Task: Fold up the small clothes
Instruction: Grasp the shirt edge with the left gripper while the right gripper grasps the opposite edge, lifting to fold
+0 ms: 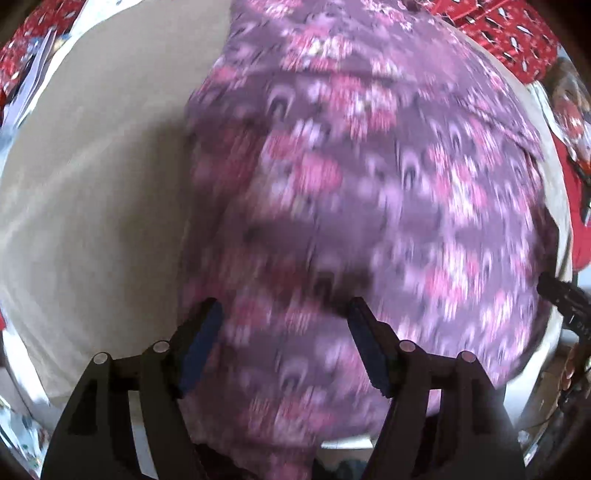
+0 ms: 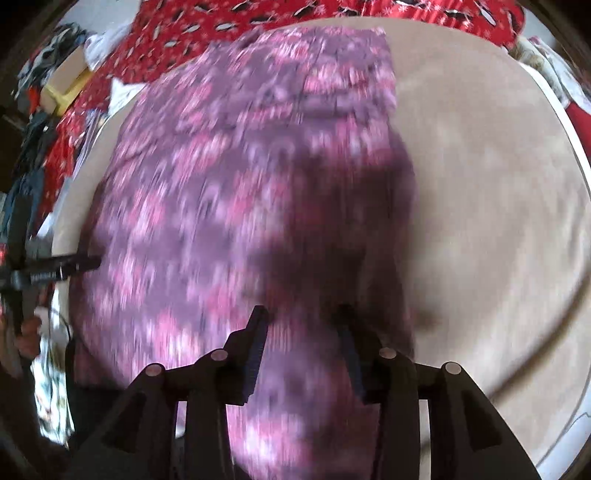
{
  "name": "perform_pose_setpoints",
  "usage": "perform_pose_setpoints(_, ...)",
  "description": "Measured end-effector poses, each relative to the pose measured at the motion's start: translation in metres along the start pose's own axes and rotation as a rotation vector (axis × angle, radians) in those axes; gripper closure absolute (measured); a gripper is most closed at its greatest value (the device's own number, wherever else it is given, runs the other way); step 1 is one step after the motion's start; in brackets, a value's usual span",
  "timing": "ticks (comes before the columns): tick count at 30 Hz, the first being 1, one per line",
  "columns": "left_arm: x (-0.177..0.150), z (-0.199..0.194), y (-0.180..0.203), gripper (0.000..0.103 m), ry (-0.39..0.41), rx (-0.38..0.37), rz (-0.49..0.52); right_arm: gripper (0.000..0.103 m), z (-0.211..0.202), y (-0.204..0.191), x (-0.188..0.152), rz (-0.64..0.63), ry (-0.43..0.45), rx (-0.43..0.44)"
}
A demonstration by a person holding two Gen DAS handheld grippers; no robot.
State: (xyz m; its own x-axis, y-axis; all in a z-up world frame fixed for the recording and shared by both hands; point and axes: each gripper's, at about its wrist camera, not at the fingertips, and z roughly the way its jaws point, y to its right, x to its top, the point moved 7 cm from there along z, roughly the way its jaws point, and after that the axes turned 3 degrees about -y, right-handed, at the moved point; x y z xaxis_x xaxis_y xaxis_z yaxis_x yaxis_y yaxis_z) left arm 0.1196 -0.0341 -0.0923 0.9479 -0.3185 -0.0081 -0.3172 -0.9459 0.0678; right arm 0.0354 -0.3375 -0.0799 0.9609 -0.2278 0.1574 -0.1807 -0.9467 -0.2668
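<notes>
A purple garment with a pink flower print (image 1: pixel 369 192) lies spread on a beige table top (image 1: pixel 92 203). Both views are blurred by motion. My left gripper (image 1: pixel 284 314) is open, its jaws wide apart over the garment's near edge, with cloth between and under them. My right gripper (image 2: pixel 301 321) is open over the same garment (image 2: pixel 229 192), near its right near edge, above a dark shadow. The tip of the right gripper shows at the right edge of the left wrist view (image 1: pixel 565 295). The left gripper shows at the left edge of the right wrist view (image 2: pixel 66 266).
The beige table (image 2: pixel 498 206) is round with a pale rim. Red patterned cloth (image 2: pixel 258 22) lies beyond its far edge and also shows in the left wrist view (image 1: pixel 509 33). Mixed clutter and papers (image 2: pixel 55 85) lie at the far left.
</notes>
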Motion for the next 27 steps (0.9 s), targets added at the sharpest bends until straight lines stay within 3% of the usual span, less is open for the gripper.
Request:
perform_pose_setpoints(2,-0.020,-0.005,-0.011,0.033,-0.008,-0.031,-0.018,0.060,-0.008,0.005,-0.030,0.015,-0.006,-0.001)
perform_pose_setpoints(5,-0.045,-0.008,-0.032,0.033,-0.007,-0.033,-0.053,0.058,-0.029,0.026,-0.067,0.054,0.060,-0.019)
perform_pose_setpoints(7,-0.062,-0.003,-0.043,0.033,-0.033,-0.015,-0.054,0.047,-0.039,0.046,-0.089,0.101,0.114,-0.039)
perform_pose_setpoints(8,-0.069,0.001,-0.046,0.033,-0.046,-0.016,-0.056,0.047,-0.039,0.051,-0.098,0.117,0.123,-0.034)
perform_pose_setpoints(11,-0.094,0.013,-0.049,0.033,-0.091,-0.063,-0.061,0.047,-0.032,0.066,-0.122,0.186,0.129,0.004)
perform_pose_setpoints(13,-0.106,0.021,-0.042,0.033,-0.121,-0.105,-0.043,0.047,-0.019,0.064,-0.137,0.214,0.120,0.082)
perform_pose_setpoints(16,-0.117,0.024,-0.031,0.033,-0.089,-0.046,0.022,0.047,-0.003,0.052,-0.147,0.191,0.110,0.145)
perform_pose_setpoints(17,-0.120,0.023,-0.026,0.038,-0.077,-0.043,0.032,0.048,-0.002,0.050,-0.149,0.180,0.112,0.149)
perform_pose_setpoints(18,-0.121,0.022,-0.023,0.064,-0.062,-0.046,0.030,0.059,-0.001,0.046,-0.149,0.162,0.118,0.148)
perform_pose_setpoints(19,-0.123,0.022,-0.020,0.082,-0.058,-0.046,0.031,0.089,-0.001,0.043,-0.150,0.149,0.123,0.155)
perform_pose_setpoints(20,-0.126,0.024,-0.019,0.100,-0.078,-0.068,0.026,0.097,-0.003,0.039,-0.151,0.139,0.122,0.176)
perform_pose_setpoints(23,-0.148,0.021,-0.022,0.100,-0.049,-0.106,-0.007,0.097,-0.016,0.028,-0.153,0.081,0.146,0.173)
perform_pose_setpoints(27,-0.148,-0.009,-0.032,0.100,0.012,-0.295,-0.061,0.097,-0.049,0.006,-0.154,0.043,0.221,0.256)
